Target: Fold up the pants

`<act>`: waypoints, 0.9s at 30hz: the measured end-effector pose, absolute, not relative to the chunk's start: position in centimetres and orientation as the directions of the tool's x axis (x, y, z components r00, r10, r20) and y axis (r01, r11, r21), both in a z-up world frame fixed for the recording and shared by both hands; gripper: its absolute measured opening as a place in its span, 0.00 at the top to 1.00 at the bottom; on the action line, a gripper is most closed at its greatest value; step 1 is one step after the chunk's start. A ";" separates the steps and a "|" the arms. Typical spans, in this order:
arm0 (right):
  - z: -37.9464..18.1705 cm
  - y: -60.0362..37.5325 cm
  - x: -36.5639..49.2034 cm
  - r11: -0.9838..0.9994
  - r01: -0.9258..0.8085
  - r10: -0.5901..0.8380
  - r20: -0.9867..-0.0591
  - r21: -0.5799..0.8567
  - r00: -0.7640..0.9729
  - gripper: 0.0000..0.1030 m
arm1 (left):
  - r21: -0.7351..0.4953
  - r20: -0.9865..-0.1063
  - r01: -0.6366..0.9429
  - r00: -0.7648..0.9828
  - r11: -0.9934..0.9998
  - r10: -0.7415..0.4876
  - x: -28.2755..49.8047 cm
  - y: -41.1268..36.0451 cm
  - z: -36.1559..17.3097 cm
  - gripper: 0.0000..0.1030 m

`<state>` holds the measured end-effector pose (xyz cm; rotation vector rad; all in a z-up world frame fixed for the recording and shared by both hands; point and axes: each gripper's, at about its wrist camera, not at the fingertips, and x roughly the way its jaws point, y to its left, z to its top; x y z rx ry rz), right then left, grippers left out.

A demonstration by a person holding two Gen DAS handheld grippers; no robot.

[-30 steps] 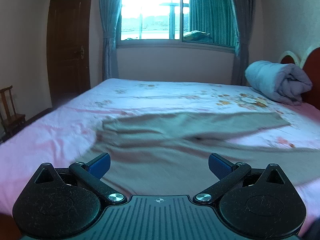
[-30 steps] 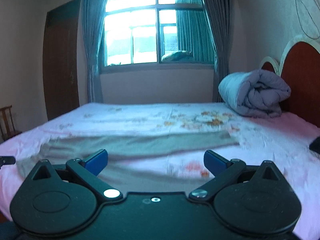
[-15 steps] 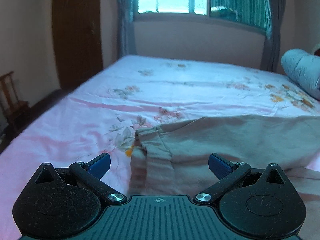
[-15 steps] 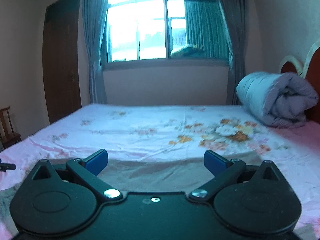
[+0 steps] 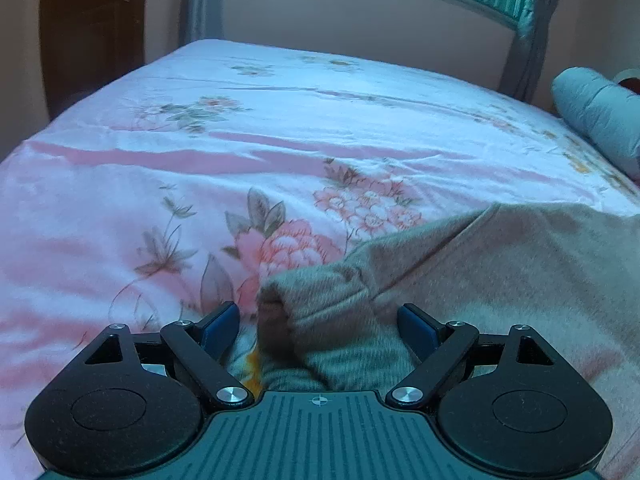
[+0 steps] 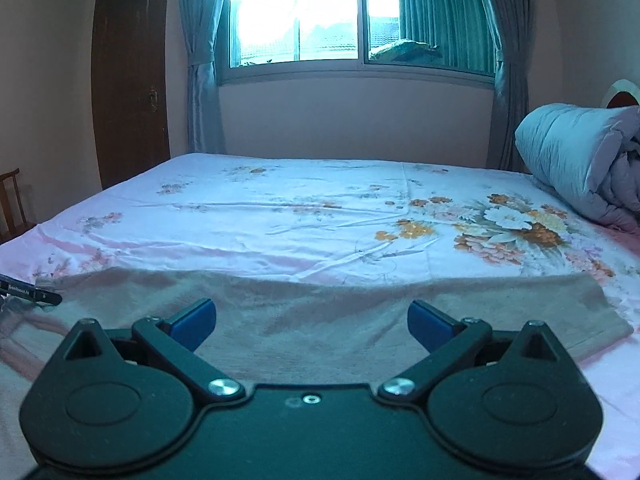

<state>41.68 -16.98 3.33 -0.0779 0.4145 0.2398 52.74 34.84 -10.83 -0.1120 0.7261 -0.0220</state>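
Grey-tan pants (image 5: 480,272) lie flat on a pink floral bed sheet (image 5: 200,152). In the left wrist view my left gripper (image 5: 319,328) is open, its blue pads either side of the pants' ribbed waistband corner (image 5: 320,300), which lies between the jaws, not pinched. In the right wrist view the pants (image 6: 340,312) stretch across the bed, a leg end (image 6: 592,308) at right. My right gripper (image 6: 312,322) is open and empty, low over the leg's middle. Part of the left gripper (image 6: 28,290) shows at the left edge.
A rolled grey-blue duvet (image 6: 580,160) lies at the bed's right by a red headboard (image 6: 624,100). A curtained window (image 6: 340,16) is behind, a brown door (image 6: 128,80) at the left, and a wooden chair (image 6: 12,204) at the far left.
My left gripper has swung left and come down close to the waistband corner, which now sits between its open jaws. My right gripper has moved lower and closer over the pant leg.
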 end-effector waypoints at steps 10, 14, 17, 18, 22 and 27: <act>4.2 -17.8 44.0 0.952 -0.304 0.258 -0.426 -0.043 0.867 0.06 | -0.169 -0.468 0.059 0.873 0.984 -0.133 47.9 34.5 -5.6 0.80; 4.4 -16.4 46.9 0.887 -0.443 0.349 -0.439 -0.132 0.828 0.08 | -0.158 -0.402 0.078 0.905 0.984 -0.136 45.8 34.4 -3.4 0.80; 3.9 -15.3 49.8 0.838 -0.508 0.382 -0.451 -0.198 0.807 0.08 | -0.146 -0.391 0.077 0.911 0.986 -0.129 44.9 34.7 -2.7 0.80; 3.7 -14.9 50.8 0.824 -0.527 0.394 -0.456 -0.209 0.798 0.08 | -0.142 -0.386 0.080 0.914 0.987 -0.129 44.6 34.8 -2.7 0.80; 2.3 -14.2 54.6 0.758 -0.601 0.435 -0.492 -0.252 0.754 0.09 | -0.108 -0.355 0.097 0.926 0.989 -0.130 43.9 34.7 -2.6 0.80; 0.4 -14.2 58.1 0.689 -0.672 0.450 -0.566 -0.271 0.690 0.82 | -0.093 -0.363 0.098 0.923 0.991 -0.126 44.1 34.8 -3.2 0.80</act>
